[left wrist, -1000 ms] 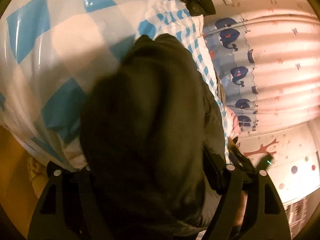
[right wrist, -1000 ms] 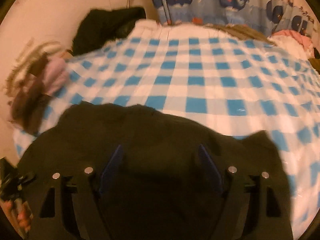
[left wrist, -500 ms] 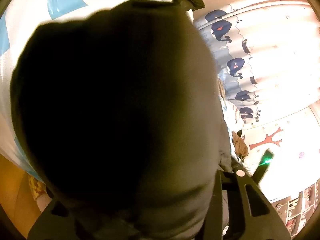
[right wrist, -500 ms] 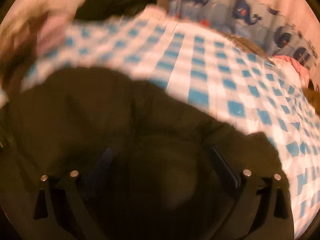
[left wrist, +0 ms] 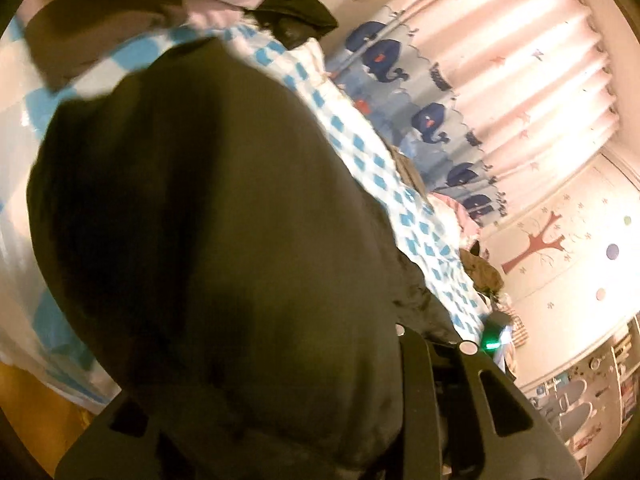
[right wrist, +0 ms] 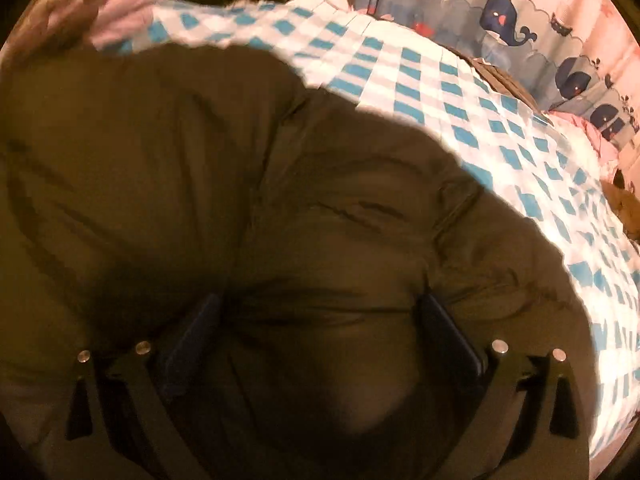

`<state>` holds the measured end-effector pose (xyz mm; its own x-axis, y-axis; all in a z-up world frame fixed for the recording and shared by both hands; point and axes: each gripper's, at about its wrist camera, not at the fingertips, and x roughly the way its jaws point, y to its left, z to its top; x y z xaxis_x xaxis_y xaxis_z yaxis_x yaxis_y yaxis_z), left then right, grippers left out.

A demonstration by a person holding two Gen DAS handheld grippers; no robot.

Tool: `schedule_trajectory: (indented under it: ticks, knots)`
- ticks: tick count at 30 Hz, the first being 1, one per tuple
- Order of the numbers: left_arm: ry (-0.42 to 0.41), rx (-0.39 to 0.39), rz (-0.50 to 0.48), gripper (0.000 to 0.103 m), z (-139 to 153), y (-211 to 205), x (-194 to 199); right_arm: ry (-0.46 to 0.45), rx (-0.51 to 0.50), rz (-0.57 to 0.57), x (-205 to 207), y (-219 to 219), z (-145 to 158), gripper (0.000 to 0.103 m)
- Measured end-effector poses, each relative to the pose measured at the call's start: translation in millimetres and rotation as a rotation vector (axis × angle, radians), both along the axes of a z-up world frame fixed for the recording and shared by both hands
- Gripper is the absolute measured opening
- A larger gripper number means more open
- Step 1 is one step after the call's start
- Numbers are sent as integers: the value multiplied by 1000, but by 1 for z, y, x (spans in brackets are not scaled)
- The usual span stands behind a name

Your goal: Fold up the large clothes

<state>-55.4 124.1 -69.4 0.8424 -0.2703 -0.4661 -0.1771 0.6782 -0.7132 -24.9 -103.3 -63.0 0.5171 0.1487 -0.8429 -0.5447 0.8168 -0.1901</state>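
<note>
The jacket (right wrist: 248,208) now bunches up in your left claw (left wrist: 288,420), which has just closed on it, while your right claw (right wrist: 320,320) has spread wide over it, so a fold is starting.

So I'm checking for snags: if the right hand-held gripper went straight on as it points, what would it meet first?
The dark olive padded jacket: it already bulges between the right hand-held gripper's wide-open jaws, which have just been opening. Depth is unclear.

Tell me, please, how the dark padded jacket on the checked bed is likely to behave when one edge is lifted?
The dark padded jacket will probably flop and drape, since it puckers into creases between the right claw. It looks puffy, so likely light for its bulk and springy. Its sheen hints at slipperiness.
</note>
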Motion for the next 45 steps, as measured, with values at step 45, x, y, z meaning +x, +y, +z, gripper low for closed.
schedule_trajectory:
  ticks: [45]
  knots:
    - [4, 1195, -882, 27, 54, -436, 78, 329, 1207, -416, 10, -320, 49, 97]
